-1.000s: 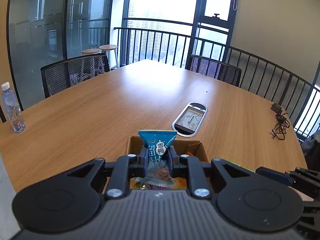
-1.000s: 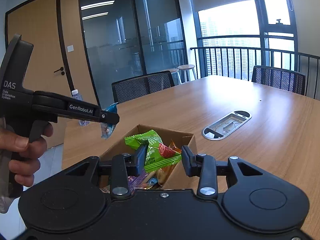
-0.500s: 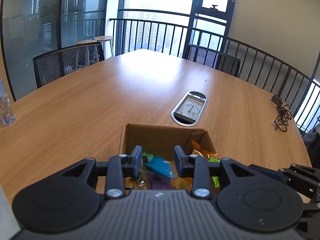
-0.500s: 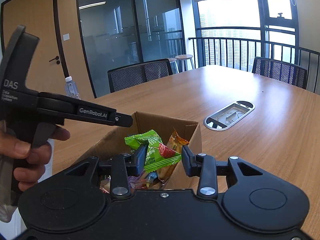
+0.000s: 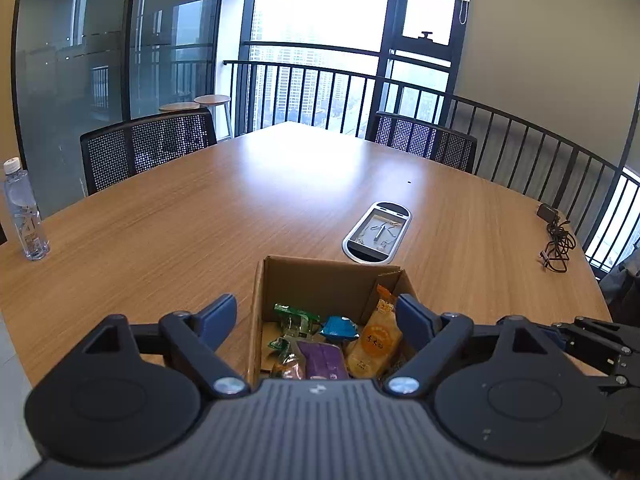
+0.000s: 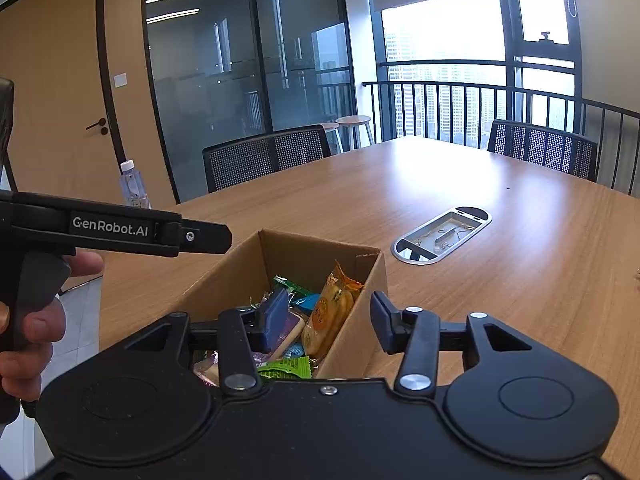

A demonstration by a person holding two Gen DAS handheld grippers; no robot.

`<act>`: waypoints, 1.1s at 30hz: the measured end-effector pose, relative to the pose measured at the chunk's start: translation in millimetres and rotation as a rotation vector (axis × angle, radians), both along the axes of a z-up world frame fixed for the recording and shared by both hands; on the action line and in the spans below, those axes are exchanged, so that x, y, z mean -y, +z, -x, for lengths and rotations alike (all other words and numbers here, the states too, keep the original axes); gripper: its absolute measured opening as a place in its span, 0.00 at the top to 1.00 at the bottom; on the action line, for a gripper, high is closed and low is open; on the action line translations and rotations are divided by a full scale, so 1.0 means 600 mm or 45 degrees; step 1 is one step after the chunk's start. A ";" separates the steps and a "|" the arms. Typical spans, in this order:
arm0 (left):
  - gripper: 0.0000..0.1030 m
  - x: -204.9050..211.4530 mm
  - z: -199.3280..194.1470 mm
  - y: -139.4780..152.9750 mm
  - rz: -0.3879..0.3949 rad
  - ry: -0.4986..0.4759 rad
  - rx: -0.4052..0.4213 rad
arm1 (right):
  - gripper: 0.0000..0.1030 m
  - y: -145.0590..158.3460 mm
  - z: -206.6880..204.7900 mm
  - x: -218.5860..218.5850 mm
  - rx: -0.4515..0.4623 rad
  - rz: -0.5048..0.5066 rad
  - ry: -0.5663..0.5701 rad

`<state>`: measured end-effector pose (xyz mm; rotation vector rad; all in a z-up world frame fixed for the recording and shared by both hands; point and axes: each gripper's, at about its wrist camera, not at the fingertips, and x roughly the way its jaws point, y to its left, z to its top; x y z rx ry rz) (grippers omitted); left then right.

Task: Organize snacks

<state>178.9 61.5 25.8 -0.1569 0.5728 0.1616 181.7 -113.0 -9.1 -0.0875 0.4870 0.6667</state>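
Note:
An open cardboard box [image 5: 320, 276] stands on the wooden table and holds several snack packets. Inside lie a blue packet [image 5: 339, 328], an orange packet [image 5: 374, 346], a purple one [image 5: 322, 360] and a green one [image 5: 296, 316]. My left gripper [image 5: 316, 320] is open and empty above the box. My right gripper [image 6: 328, 320] is open and empty over the box's right wall [image 6: 352, 340]. A green packet [image 6: 286, 368] lies in the box just below it. The orange packet [image 6: 330, 316] leans against the wall. The left gripper's body [image 6: 112, 228] shows on the left.
A water bottle [image 5: 24, 212] stands at the table's left edge. A metal cable hatch [image 5: 376, 230] is set in the table beyond the box. A black cable and charger [image 5: 556, 240] lie at the right edge. Mesh chairs [image 5: 148, 148] stand around the table.
My left gripper opened and dropped the blue packet into the box. My right gripper opened and the green packet fell into the box.

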 end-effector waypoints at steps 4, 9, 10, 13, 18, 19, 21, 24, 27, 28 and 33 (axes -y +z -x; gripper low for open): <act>0.10 0.005 0.020 0.009 -0.002 0.003 0.018 | 0.49 0.014 0.016 0.015 0.010 -0.010 -0.007; 0.04 0.009 0.044 0.022 -0.006 0.015 0.038 | 0.41 0.027 0.032 0.029 0.022 -0.018 -0.027; 0.04 0.009 0.048 0.025 -0.004 0.014 0.043 | 0.38 0.029 0.036 0.032 0.025 -0.020 -0.031; 0.00 0.012 0.067 0.029 0.008 0.004 0.059 | 0.25 0.035 0.045 0.046 0.033 -0.019 -0.051; 0.00 0.015 0.098 0.034 0.032 0.013 0.078 | 0.12 0.045 0.072 0.080 0.069 -0.038 -0.095; 0.00 0.016 0.107 0.035 0.035 0.010 0.084 | 0.09 0.046 0.077 0.089 0.077 -0.043 -0.108; 0.00 0.020 0.121 0.033 0.034 0.004 0.096 | 0.08 0.047 0.086 0.106 0.097 -0.048 -0.132; 0.00 0.023 0.140 0.027 0.058 0.014 0.114 | 0.07 0.045 0.095 0.133 0.119 -0.053 -0.171; 0.00 0.027 0.155 0.020 0.069 0.019 0.120 | 0.06 0.038 0.098 0.165 0.144 -0.042 -0.215; 0.00 0.029 0.160 0.018 0.067 0.025 0.122 | 0.06 0.036 0.099 0.175 0.140 -0.038 -0.230; 0.00 0.038 0.188 0.010 0.065 0.029 0.135 | 0.05 0.029 0.113 0.224 0.135 -0.059 -0.284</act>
